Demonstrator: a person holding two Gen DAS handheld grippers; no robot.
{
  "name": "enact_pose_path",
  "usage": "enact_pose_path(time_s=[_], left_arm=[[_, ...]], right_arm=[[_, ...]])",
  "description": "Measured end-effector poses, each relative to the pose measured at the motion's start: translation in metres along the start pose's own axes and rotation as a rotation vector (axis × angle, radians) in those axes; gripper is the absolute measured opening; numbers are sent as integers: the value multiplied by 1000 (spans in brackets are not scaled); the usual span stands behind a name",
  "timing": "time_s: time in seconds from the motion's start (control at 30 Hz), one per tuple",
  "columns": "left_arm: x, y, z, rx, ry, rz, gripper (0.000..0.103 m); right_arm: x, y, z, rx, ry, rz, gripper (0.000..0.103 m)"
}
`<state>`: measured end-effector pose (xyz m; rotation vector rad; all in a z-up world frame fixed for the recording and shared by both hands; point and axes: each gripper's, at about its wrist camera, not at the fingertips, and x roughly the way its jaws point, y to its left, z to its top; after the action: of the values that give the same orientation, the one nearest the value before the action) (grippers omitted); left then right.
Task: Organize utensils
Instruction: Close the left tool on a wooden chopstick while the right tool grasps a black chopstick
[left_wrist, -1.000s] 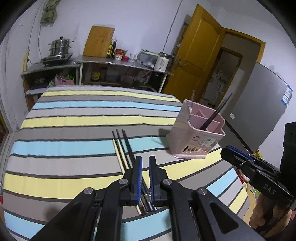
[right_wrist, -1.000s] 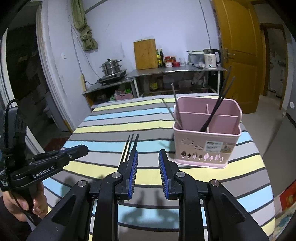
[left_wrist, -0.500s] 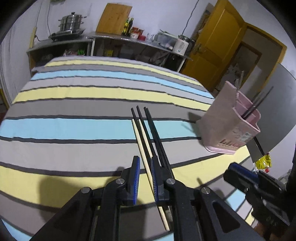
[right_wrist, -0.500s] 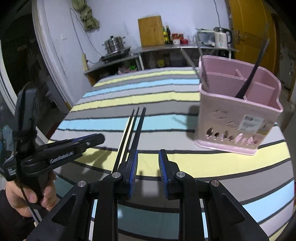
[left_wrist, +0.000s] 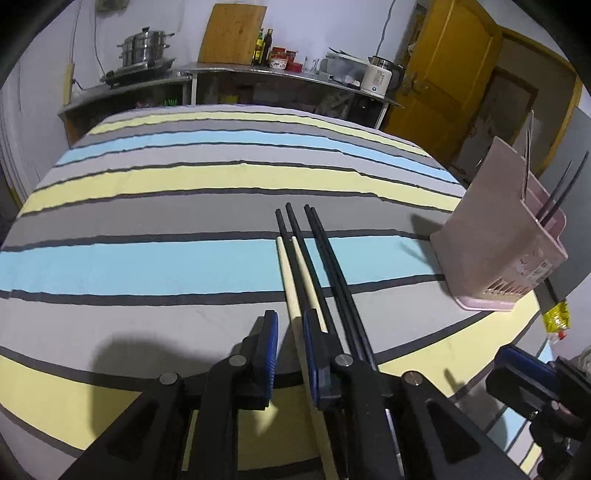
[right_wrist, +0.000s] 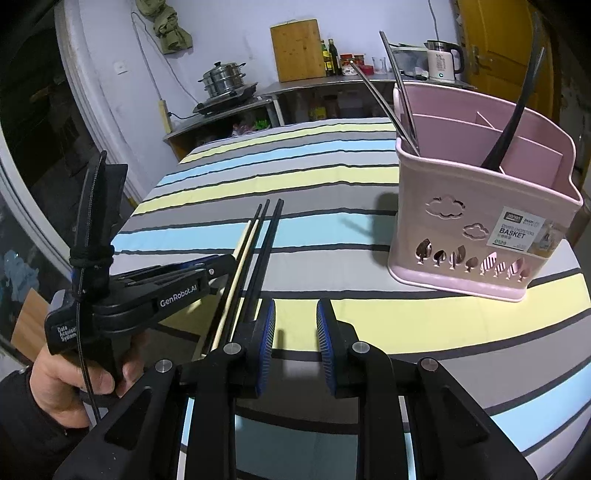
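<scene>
- The left gripper (left_wrist: 290, 345) sits low over a striped tablecloth (left_wrist: 147, 258) on the counter, its blue-padded jaws parted, with a pale wooden chopstick (left_wrist: 286, 273) running between them; whether the pads touch it cannot be told.
- Several black chopsticks (left_wrist: 328, 266) lie beside the pale one, side by side, pointing away across the cloth and passing under the right finger (left_wrist: 314, 354).
- The right gripper (right_wrist: 295, 334) hovers with its jaws apart and holds nothing, just right of the chopstick bundle.
- A pink utensil basket (right_wrist: 480, 229) stands upright on the cloth to the right, apart from the chopsticks, with metal chopsticks (right_wrist: 391, 96) in its left compartment and a black utensil (right_wrist: 517, 107) leaning in another.
</scene>
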<state>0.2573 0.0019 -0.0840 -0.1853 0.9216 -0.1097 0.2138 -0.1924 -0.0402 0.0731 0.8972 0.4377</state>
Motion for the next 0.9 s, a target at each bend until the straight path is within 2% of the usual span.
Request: enact_pose_path(time_s=[0.13, 0.2, 0.3, 0.4, 0.5, 0.63, 0.77, 0.9], left_arm=[[-3, 3, -3, 23, -2, 39, 17], [-4, 6, -5, 37, -2, 72, 8], [-6, 13, -5, 10, 2, 52, 7], [-10, 18, -3, -39, 9, -39, 8], [-13, 11, 0, -13, -15, -62, 11], [-1, 6, -2, 14, 16, -40, 13], [-3, 3, -2, 38, -1, -30, 19], [-1, -5, -1, 109, -21, 7, 20]], right_arm=[[2, 1, -1, 1, 4, 9, 24], [4, 3, 0, -2, 6, 11, 24], [11, 8, 3, -11, 10, 18, 24], [19, 12, 4, -17, 17, 23, 24], [24, 14, 5, -16, 20, 30, 24], [36, 15, 9, -15, 27, 37, 24], [49, 17, 11, -21, 40, 42, 24], [57, 17, 10, -10, 54, 47, 24]])
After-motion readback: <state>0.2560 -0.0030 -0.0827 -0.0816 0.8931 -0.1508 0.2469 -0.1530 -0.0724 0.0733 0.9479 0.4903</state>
